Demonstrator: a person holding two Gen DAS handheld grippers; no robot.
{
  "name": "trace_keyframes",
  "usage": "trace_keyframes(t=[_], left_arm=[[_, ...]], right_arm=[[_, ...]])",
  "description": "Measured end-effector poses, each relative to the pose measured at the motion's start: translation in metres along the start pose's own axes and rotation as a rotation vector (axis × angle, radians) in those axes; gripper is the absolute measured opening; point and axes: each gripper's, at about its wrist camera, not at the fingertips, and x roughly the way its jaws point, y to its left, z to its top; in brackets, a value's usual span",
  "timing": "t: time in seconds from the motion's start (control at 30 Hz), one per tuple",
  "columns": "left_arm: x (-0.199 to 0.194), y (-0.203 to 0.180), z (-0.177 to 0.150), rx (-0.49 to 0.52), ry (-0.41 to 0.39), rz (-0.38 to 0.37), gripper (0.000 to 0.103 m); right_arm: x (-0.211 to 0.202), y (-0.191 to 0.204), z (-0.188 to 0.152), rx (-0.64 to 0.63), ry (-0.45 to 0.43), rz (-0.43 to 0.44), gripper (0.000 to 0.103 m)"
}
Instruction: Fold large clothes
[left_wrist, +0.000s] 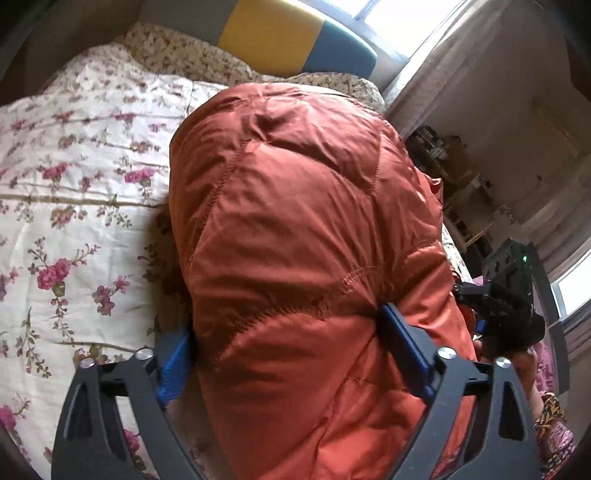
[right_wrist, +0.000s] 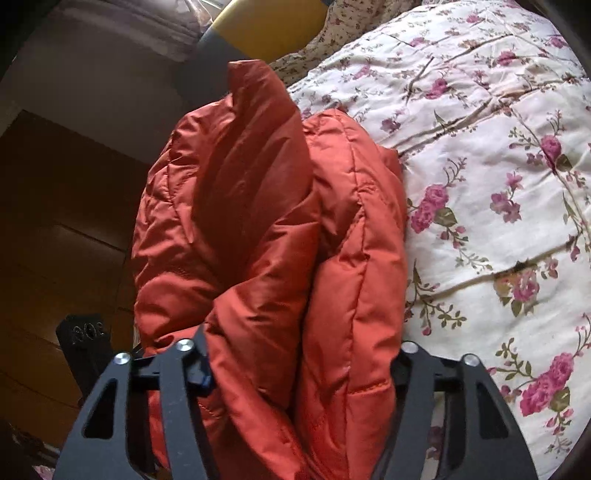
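I have the orange padded jacket bundled lengthwise on the floral bedspread, near the edge of the bed, its far end toward the yellow-and-blue headboard.

Left gripper: jaws wide, blue pads on either side of the near end of the bundle. The right-hand pad lies flat against the fabric; the left-hand one is tucked beside it. I read this as a wide clamp on the jacket, not an empty spread.

Right gripper: narrower stance, thick folds of the jacket packed between the fingers. One blue pad shows pressed into the cloth; the other is buried. I judge it clamped as well.

Progress, as a judgement — the jacket is doubled over at least once: the right wrist view shows two or three stacked layers running side by side, one panel standing up loose at the far end. So the first folds look done. Left to do: set the bundle down flat, tame that raised panel, probably one more crosswise fold, then release.

Hard to make out:
- sleeves, collar, zip — none identifiable, so I cannot say which end I hold.
- the underside of the bundle, and whether it rests fully on the bed.
- the right gripper's far fingertip.
- the right gripper's body at the left view's edge, partly cut off.
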Motion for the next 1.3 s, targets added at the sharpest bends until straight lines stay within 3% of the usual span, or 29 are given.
trace_keyframes(t=[0.23,0.43,0.77,1.03,1.3], left_arm=[[-0.01,-0.007,0.002,0.039,-0.047,0.009,0.07],[-0.022,-0.016,0.009,0.095,-0.112,0.03,0.065],[-0.064,-0.021,0.025,0.18,-0.252,0.064,0.059],[-0.116,0.012,0.035,0.155,-0.355,0.096,0.059],[-0.164,0.077,0.04,0.078,-0.405,0.177,0.059]], right_arm=[[-0.014,0.017,-0.012,-0.051,-0.06,-0.014,0.045],[-0.028,0.038,-0.022,-0.104,-0.104,-0.008,0.044],[-0.043,0.07,-0.044,-0.159,-0.176,0.073,0.043],[-0.006,0.142,-0.049,-0.232,-0.182,0.137,0.043],[0.069,0.216,-0.053,-0.312,-0.118,0.176,0.043]])
